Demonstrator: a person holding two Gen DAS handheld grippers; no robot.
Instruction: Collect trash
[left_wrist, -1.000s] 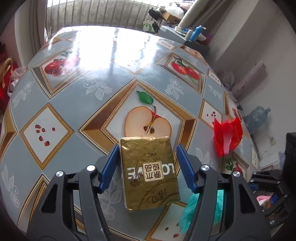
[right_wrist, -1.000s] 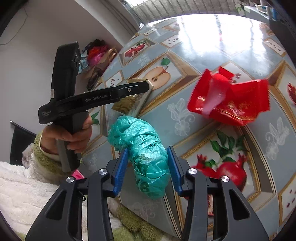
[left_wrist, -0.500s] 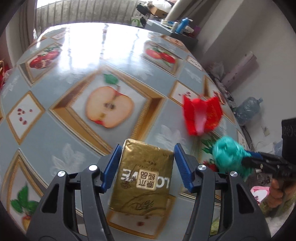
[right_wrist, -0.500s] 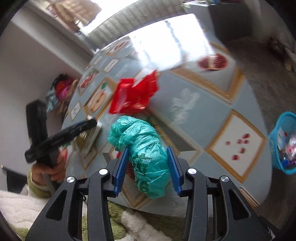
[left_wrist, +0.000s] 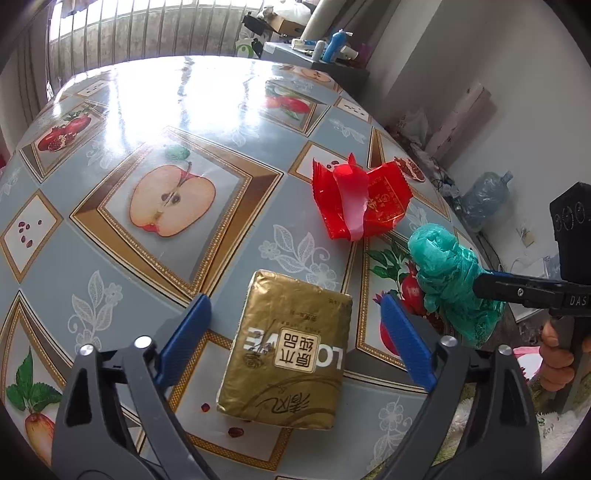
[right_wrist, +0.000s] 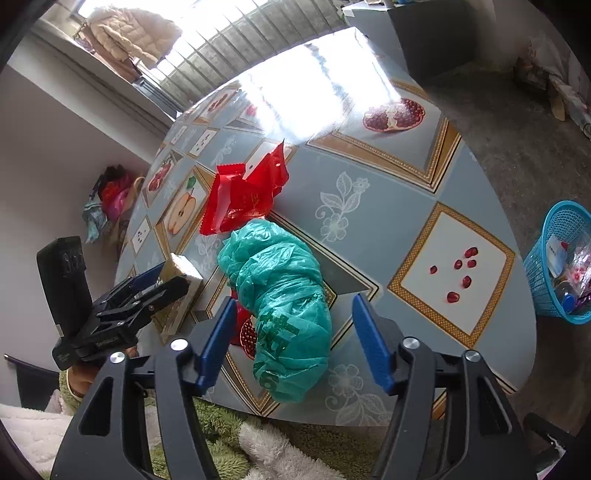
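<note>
A gold tissue pack lies on the fruit-print table between the spread blue pads of my open left gripper; neither pad touches it. A crumpled green plastic bag lies on the table near its front edge between the spread pads of my open right gripper. The bag also shows in the left wrist view. A red wrapper lies on the table beyond both, also seen from the right wrist. The left gripper and gold pack show at the left of the right wrist view.
A blue plastic basket with rubbish in it stands on the floor to the right of the table. A water jug and clutter line the far wall. A green fluffy cover lies at the table's near edge.
Both grippers have opened wide: the left has let go of the gold pack, the right of the green bag. Both things now rest on the table.
</note>
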